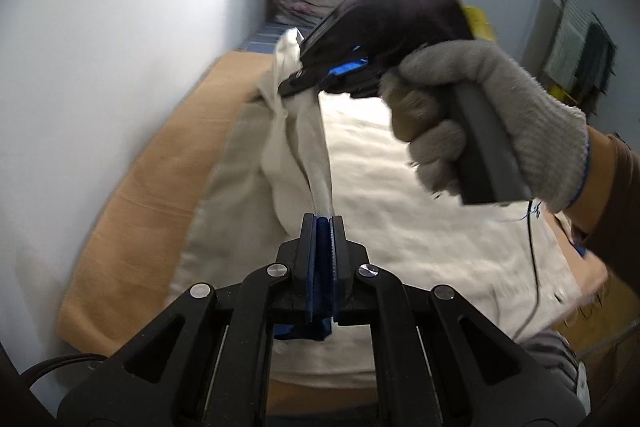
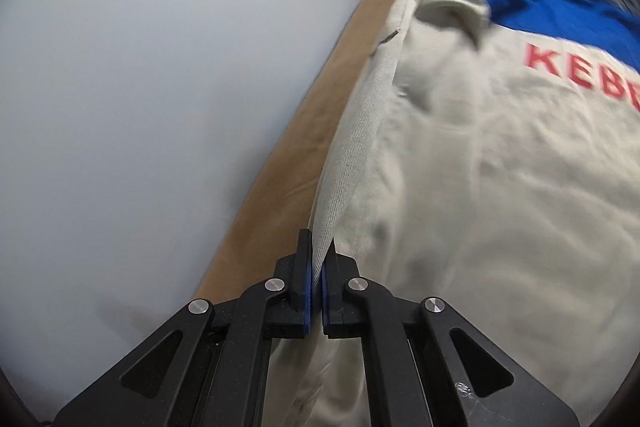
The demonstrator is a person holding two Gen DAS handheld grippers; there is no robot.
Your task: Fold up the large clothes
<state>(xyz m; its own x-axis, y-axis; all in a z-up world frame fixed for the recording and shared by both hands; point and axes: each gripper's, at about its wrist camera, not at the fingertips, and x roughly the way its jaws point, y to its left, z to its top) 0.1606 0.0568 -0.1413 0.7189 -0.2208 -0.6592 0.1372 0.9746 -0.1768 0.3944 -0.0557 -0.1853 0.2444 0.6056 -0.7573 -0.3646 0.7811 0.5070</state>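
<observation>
Both grippers clamped on the same edge of the cream work jacket (image 2: 500, 187). Left gripper (image 1: 323, 223) jaws fully closed, a taut band of the fabric edge pinched between the blue pads. Right gripper (image 2: 319, 247) also closed on cloth, seen in its own view with the fold running straight through the pads; in the left view it sits further along that edge, held by a gloved hand (image 1: 488, 123), with a bunch of fabric hanging off its tip. Jacket lies spread on the tan table top (image 1: 132, 227) alongside the pale wall (image 2: 140, 107), the gripped edge lifted clear, the rest still flat. My read: mid-fold, carrying the wall-side edge over the body. To do it well: keep both grips level and the edge taut between them, move the pair together so the crease runs parallel to the jacket's length, lay it down before letting go, and watch the bunched bit at the right gripper since it could drag a wrinkle in. Writing: red capitals "KEB…" on the cream panel below a blue yoke (image 2: 560, 7), cut off by the frame. No other label legible.
</observation>
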